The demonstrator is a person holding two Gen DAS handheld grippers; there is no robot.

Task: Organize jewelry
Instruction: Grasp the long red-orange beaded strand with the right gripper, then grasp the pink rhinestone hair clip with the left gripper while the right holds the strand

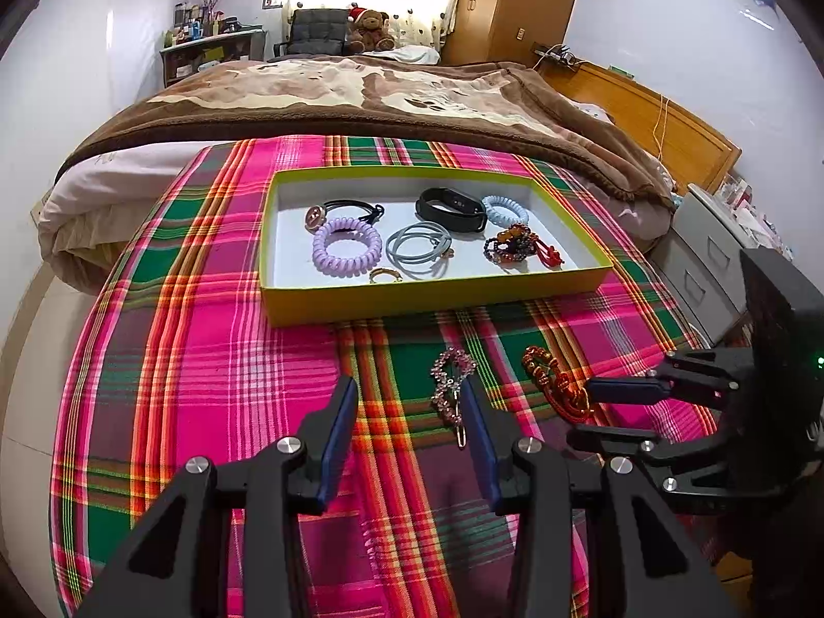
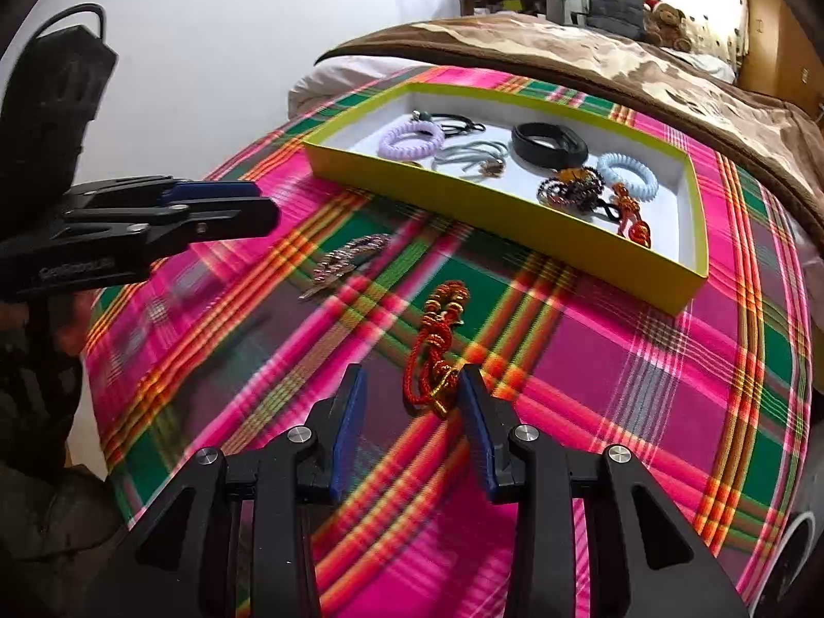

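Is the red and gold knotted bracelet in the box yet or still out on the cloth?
Out. The red and gold knotted bracelet lies on the plaid cloth, short of the yellow box.

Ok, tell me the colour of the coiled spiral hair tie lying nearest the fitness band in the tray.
Pale blue coiled spiral hair tie; clearest in the left wrist view.

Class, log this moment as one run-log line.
left gripper: open | right gripper: open, at red cord bracelet | pink beaded bracelet: outside yellow tray
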